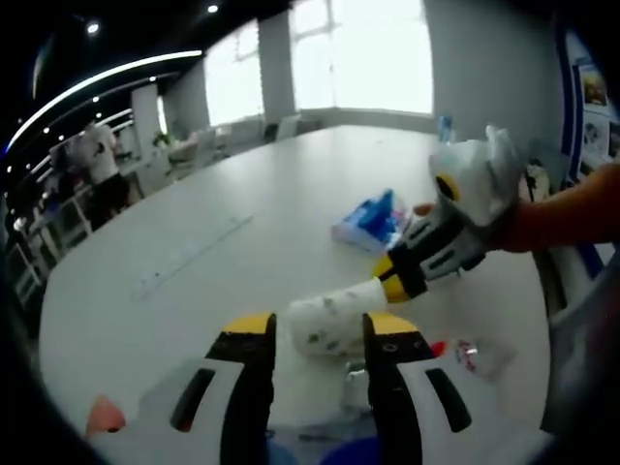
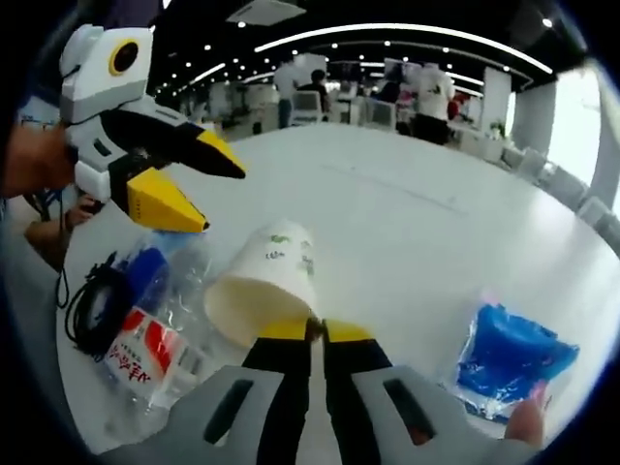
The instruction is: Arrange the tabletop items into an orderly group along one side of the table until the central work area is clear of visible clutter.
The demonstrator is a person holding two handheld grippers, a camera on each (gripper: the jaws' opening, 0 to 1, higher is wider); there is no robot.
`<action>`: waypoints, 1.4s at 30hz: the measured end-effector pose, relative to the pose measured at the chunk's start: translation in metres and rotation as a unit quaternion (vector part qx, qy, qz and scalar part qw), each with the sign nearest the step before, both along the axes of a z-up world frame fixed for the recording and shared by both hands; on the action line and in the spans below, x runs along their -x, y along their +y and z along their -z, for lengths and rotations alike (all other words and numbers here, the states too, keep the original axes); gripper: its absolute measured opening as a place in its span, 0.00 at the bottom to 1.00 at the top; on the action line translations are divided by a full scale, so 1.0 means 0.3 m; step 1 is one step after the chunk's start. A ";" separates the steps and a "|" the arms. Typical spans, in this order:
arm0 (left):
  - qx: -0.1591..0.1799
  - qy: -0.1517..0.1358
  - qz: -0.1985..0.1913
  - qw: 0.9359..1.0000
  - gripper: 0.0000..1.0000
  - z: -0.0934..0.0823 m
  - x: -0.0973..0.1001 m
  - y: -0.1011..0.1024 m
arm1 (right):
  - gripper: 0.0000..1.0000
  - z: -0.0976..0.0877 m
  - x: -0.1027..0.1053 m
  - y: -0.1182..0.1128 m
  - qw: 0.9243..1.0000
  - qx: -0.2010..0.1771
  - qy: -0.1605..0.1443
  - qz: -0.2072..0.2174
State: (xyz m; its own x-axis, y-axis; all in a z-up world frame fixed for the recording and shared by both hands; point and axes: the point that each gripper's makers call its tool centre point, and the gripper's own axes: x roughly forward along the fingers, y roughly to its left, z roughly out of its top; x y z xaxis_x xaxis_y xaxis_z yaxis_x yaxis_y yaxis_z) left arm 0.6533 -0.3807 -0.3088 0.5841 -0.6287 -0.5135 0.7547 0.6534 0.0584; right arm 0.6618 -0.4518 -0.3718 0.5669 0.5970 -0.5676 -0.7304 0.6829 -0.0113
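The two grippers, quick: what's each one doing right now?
Left gripper: open, holding nothing.
Right gripper: shut on the paper cup rim.

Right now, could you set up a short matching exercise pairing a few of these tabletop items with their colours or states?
Things:
1. paper cup
2. plastic bottle
3. blue packet
4. cable

States:
A. black, coiled near the table edge
B. lying on its side, rim pinched by the right gripper
C. clear, lying flat, red and white label
D. crinkled blue wrapper, lying apart from the others

Pairs: 1-B, 2-C, 3-D, 4-A
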 end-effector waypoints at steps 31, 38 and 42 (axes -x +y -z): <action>-0.109 -0.234 0.196 0.946 0.65 -0.142 0.144 -0.089 | 0.02 -0.293 0.126 -0.095 0.986 -0.040 0.154 0.044; -0.140 -0.302 0.236 0.913 0.65 -0.208 0.200 -0.139 | 0.02 -0.384 0.191 -0.088 0.980 -0.047 0.192 0.037; -0.148 -0.335 0.251 0.896 0.64 -0.256 0.222 -0.171 | 0.02 -0.419 0.218 -0.088 0.977 -0.042 0.205 0.035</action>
State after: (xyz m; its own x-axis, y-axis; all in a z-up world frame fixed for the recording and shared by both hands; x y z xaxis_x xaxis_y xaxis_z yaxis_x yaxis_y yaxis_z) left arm 0.5867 -0.4319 -0.2320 0.5061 -0.7924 -0.3406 0.6790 0.1225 0.7239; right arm 0.5964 -0.4781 -0.2460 0.3429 0.6189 -0.7066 -0.6133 0.7173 0.3306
